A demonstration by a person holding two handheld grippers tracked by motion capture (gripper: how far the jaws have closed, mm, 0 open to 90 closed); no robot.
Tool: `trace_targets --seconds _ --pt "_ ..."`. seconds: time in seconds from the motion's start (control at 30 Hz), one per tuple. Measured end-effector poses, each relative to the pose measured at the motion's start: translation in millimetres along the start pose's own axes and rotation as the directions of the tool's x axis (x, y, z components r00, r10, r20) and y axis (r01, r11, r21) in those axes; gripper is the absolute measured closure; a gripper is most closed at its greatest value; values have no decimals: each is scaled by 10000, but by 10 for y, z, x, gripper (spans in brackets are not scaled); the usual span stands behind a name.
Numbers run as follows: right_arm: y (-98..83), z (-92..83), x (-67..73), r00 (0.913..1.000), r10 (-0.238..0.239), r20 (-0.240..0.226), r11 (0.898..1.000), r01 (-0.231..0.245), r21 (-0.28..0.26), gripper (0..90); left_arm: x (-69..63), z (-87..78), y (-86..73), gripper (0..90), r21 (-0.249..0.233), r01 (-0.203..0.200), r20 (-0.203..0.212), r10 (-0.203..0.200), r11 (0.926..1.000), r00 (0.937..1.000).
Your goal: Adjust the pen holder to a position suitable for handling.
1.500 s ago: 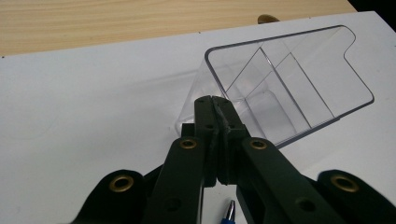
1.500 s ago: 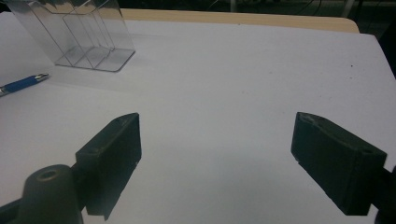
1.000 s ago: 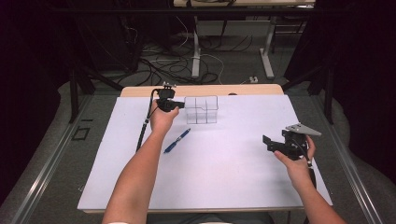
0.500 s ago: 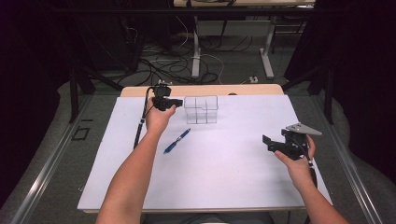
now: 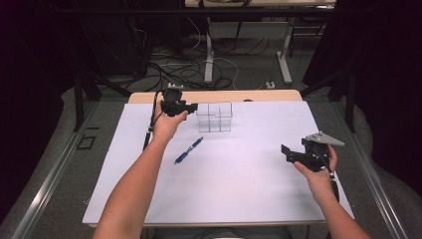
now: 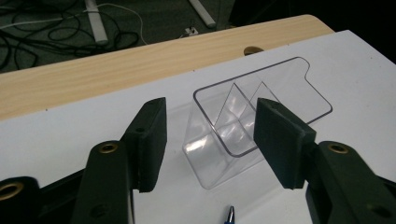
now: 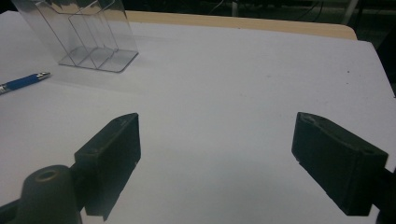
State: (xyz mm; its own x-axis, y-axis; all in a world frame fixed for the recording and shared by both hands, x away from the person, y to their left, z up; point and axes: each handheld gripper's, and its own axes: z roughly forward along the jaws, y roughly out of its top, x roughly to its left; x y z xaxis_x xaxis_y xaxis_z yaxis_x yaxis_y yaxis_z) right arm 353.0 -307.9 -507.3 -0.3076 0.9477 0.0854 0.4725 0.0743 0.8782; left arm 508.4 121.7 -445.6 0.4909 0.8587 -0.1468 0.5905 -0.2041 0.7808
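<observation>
Jaws of left gripper: apart, just been opening, clamping nothing, aimed at the clear divided organiser upright near the white worktop's far edge, apparently released; right gripper jaws apart, empty, waiting aside; blue pen lying nearby.

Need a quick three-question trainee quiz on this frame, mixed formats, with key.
1. True or false: the blue ballpoint pen lies inside the clear plastic divided organiser.
2. What sits between the jaws of the right claw? A: the pen. B: the organiser. C: nothing.
3. What does the organiser stand on?

Key
1. False: the pen lies on the sheet, in front of the organiser and apart from it.
2. C: the jaws stand apart over bare sheet.
3. The white sheet covering the wooden table.
</observation>
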Motion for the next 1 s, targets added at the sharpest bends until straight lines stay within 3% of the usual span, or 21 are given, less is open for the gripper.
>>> trace_targets --seconds 0.27,0.57,0.67,0.77,1.0 --pt "-12 -23 -9 9999 -20 132 10000 20 -4 153 -8 -58 -13 320 153 -486 -286 490 9987 9984" --pt "-19 -50 -14 9999 71 125 10000 -71 -5 153 -31 -171 -14 289 239 -612 -60 613 9978 9981" --pt "-18 -50 -14 9999 59 130 10000 -59 2 153 -43 -209 -27 281 525 -788 127 782 9955 9969" --pt "-22 -47 -15 9998 91 167 9999 -92 60 153 -52 -236 -46 272 675 -706 306 687 9952 9972" --pt "1 -22 21 9999 -22 166 10000 23 -76 153 -98 -303 -69 161 529 -1104 393 1084 9925 9933"
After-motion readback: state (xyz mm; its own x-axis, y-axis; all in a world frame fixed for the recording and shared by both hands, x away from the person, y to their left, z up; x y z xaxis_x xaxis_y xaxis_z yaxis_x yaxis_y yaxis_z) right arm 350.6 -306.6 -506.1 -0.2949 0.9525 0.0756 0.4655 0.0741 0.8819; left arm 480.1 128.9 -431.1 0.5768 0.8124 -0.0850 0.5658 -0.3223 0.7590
